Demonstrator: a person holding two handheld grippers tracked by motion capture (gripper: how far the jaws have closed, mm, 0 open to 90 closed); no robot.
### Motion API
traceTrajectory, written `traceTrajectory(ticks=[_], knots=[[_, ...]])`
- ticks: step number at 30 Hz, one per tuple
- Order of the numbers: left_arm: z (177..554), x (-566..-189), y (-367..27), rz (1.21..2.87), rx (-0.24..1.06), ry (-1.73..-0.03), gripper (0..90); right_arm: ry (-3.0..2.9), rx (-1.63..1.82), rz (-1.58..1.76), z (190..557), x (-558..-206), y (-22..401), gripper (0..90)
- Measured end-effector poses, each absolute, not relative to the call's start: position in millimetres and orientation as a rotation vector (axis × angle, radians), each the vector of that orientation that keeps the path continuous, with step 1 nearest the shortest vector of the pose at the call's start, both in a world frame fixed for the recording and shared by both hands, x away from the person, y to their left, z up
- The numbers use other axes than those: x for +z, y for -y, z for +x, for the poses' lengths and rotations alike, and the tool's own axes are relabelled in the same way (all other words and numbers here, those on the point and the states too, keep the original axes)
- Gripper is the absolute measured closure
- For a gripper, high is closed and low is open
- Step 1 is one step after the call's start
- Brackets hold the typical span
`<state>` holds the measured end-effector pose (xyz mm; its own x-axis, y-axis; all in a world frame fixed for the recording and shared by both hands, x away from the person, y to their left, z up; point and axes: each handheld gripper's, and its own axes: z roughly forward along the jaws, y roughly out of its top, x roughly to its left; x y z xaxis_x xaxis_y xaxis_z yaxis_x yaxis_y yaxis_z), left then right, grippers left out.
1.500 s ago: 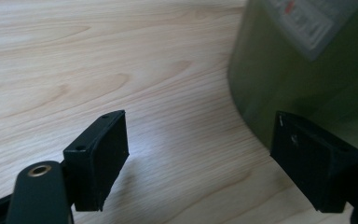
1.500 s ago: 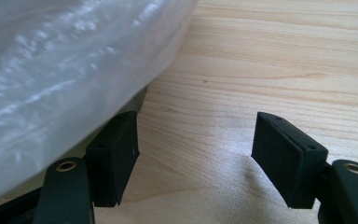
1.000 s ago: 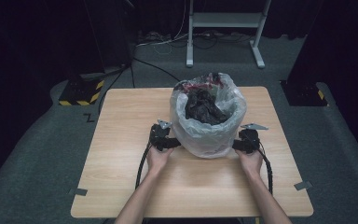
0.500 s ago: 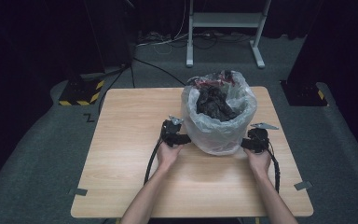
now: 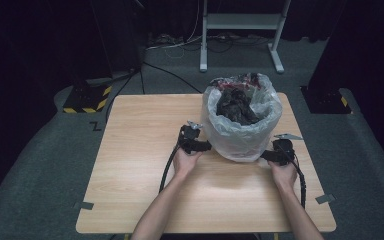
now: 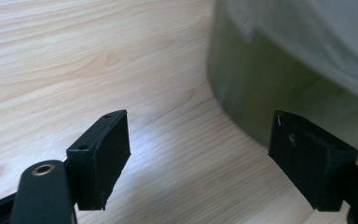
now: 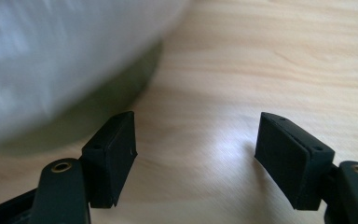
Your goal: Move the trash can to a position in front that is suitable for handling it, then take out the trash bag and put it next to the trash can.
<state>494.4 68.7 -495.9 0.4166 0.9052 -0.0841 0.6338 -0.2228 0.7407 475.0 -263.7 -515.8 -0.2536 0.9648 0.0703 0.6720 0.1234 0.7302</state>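
A bin (image 5: 242,131) lined with a pale plastic bag (image 5: 235,135) and filled with dark material (image 5: 235,106) is seen standing on the right half of the wooden worktop (image 5: 140,150). It is flanked by both tongs at its base: the left tongs (image 5: 206,146) are held just beside its left side, the right tongs (image 5: 266,155) just beside its right. In both gripper views the jaws are spread wide, with nothing between them but bare worktop; the bin's olive wall (image 6: 251,93) is seen close alongside.

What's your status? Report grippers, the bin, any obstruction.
Left gripper open, at the lined bin's left base. Right gripper open, at its right base. Nothing held. Table around the bin bare.
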Motion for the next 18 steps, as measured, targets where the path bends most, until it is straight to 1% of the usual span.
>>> traceTrajectory(ticks=[4, 6, 9, 18], knots=[[489.2, -499.1, -84.7, 1.958, 0.488, -1.347, 20.4, -1.988, 0.856, 1.51, 470.5, -521.4, 266.6, 27.8], [486.2, -499.1, -90.0, 1.961, 0.493, -1.359, 20.3, -1.978, 0.872, 1.495, 466.5, -523.4, 268.5, 26.3], [479.8, -497.7, -98.3, 1.976, 0.525, -1.359, 20.4, -1.985, 0.87, 1.489, 464.8, -523.4, 269.2, 25.7], [463.5, -493.2, -113.9, 1.99, 0.502, -1.358, 22.8, -1.996, 0.874, 1.479, 461.9, -523.4, 269.4, 25.8]])
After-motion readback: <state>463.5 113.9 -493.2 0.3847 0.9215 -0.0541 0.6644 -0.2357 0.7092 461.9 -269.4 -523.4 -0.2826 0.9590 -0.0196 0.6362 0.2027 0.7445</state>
